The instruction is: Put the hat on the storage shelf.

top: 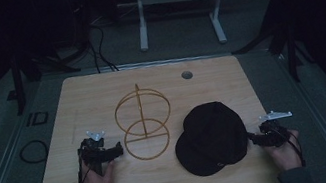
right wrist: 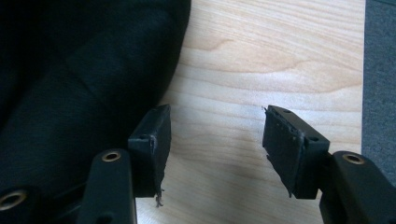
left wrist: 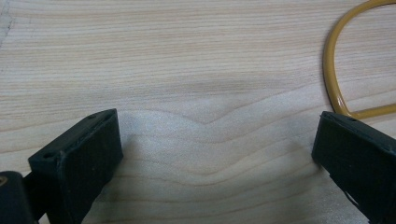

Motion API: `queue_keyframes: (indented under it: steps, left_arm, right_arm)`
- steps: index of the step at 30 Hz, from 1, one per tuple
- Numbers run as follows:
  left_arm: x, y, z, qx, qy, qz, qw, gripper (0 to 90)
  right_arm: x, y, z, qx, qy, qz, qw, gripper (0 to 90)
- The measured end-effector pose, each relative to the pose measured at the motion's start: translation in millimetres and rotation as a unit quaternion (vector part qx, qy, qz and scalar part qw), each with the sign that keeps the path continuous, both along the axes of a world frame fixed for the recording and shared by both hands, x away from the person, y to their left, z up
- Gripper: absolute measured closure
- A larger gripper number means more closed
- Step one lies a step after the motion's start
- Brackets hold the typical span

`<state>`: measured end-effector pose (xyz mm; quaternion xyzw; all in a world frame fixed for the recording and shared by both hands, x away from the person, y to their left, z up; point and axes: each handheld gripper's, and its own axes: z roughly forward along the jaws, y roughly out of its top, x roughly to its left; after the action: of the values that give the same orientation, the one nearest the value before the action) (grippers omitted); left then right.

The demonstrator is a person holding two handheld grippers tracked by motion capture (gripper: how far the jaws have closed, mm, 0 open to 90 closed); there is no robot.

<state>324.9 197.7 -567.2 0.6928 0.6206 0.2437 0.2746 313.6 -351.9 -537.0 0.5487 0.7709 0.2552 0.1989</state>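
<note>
Your left gripper (top: 116,149) rests on the near left part of the table (top: 208,71), its jaws spread wide with nothing but bare wood between them, as the left gripper view makes plain. Just to its right stands the yellow wire stand (top: 144,125), a flat ring on the table with an upright loop rising from it; the ring's curved edge (left wrist: 332,74) sits close beside your jaw in the left gripper view, near but not touching. Nothing hangs on the stand yet. Farther right lies the black cap (top: 211,138), flat on the wood, near the stand but apart from it, with its brim seemingly toward the near edge, though the dim light makes that hard to be sure of. At the near right, your right gripper (top: 254,138) sits just beside the cap's right rim; the right gripper view shows its jaws spread, one of them lying against or just at the edge of the dark cloth (right wrist: 79,93) and the other over bare wood, so you are not pinching anything yet. Judging from this, the job looks to be at its very start: the cap is not lifted, the stand is empty and unheld. What seems left is all of it, namely closing on the cap's edge, raising it, steadying the stand if it needs it, and setting the cap over the upright loop.
</note>
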Motion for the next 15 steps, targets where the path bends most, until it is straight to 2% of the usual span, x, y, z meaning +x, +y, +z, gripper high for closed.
queue_keyframes:
  steps: [8, 15]
  left_arm:
    - [0.0, 0.0, 0.0, 0.0, 0.0, 0.0, 1.0, 1.2]
    - [0.1, -0.2, -0.1, -0.001, -0.001, 0.001, 1.0, 1.2]
  right_arm:
    - [-0.9, 3.4, 18.9, -0.003, 0.004, 0.024, 0.9997, 41.4]
    - [0.6, 12.2, 33.5, -0.011, 0.019, 0.054, 0.9983, 40.6]
